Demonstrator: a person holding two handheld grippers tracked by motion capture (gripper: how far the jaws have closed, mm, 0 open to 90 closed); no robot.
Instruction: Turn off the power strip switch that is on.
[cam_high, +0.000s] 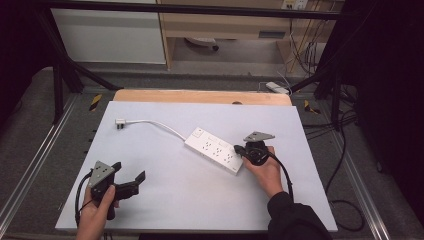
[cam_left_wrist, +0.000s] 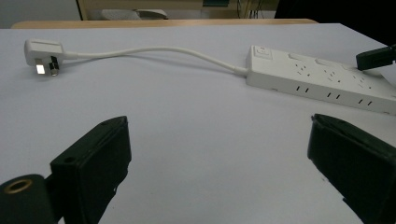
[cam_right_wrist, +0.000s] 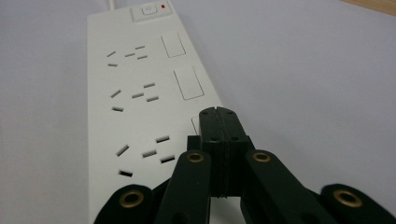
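We see a white power strip (cam_high: 214, 150) lying aslant at the centre of the pale counter (cam_high: 165, 200), its cord (cam_high: 160, 125) running to a plug (cam_high: 120, 123) at upper left. Our right claw (cam_high: 238, 149), jaws pressed together on nothing, sits over the strip's lower-right end. Our left claw (cam_high: 131, 178) stands wide at lower left, well apart from the strip.

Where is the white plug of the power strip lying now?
The plug lies on the white table, far left in the high view, at the end of its cable, well apart from the power strip and both grippers.
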